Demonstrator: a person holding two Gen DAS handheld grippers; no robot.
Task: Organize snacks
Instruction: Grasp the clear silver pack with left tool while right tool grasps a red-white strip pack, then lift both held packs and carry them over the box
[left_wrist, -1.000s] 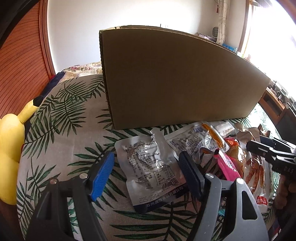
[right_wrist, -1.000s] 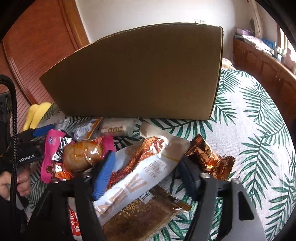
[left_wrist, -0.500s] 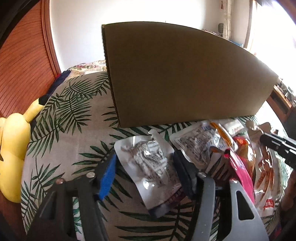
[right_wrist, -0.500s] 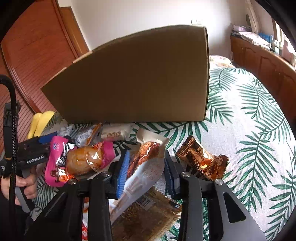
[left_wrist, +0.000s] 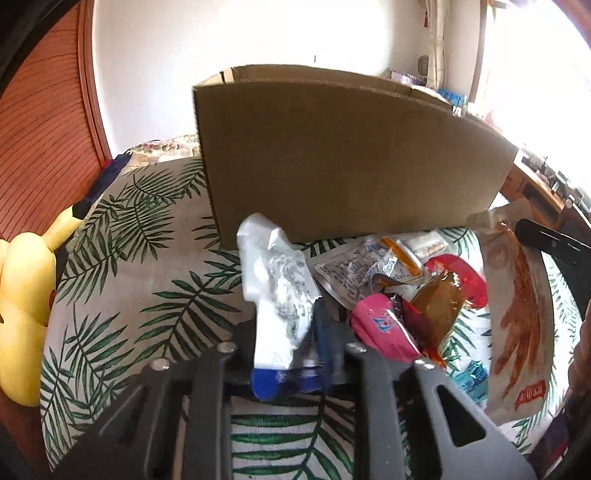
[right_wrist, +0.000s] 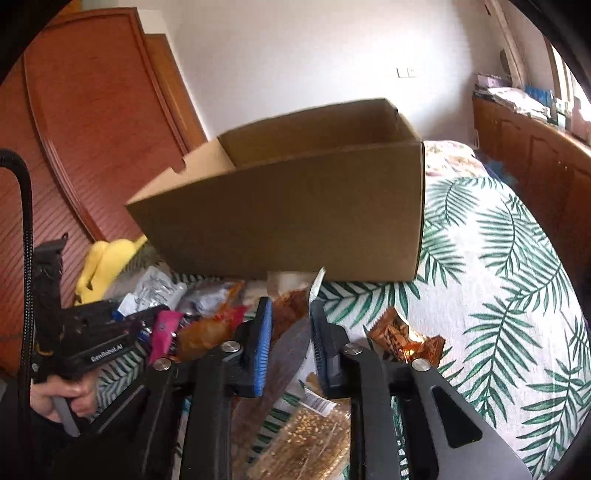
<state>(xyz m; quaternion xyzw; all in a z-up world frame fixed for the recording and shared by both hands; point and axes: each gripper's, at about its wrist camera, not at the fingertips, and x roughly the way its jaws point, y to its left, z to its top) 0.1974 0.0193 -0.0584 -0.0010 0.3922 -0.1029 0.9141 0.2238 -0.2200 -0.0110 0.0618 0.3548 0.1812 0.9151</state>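
Both claws have a snack apiece, and the open cardboard box (right_wrist: 295, 206) stands just beyond the pile on the palm-leaf bedspread (right_wrist: 498, 277), so the step in hand looks like carrying each packet up and over the near wall. The left claw (left_wrist: 295, 332) is pinched on the lower part of a silver foil pouch (left_wrist: 277, 280), which stands up crumpled between the pads with its top flopping toward the box. The right claw (right_wrist: 290, 332) is pressed shut on a long white packet with an orange-brown snack picture (left_wrist: 517, 314), gripped across its middle, with both ends hanging free. To do this well, I would lift each packet well clear of the heap first: the pink wrapper (left_wrist: 380, 325) and the brown glossy packet (left_wrist: 439, 299) lie right against the left claw and could be dragged along. The box wall is tall, so the dangling end of the long packet needs to clear the rim before anything is let go, or it will catch and fold back outside. Letting go low inside the box, one hand at a time, should keep the packets flat and the two hands from crowding. A gold-wrapped sweet (right_wrist: 402, 336) and a sesame-coloured bar (right_wrist: 314, 439) remain on the bedspread beside the right claw, and a yellow plush toy (left_wrist: 22, 306) sits well off to the left.
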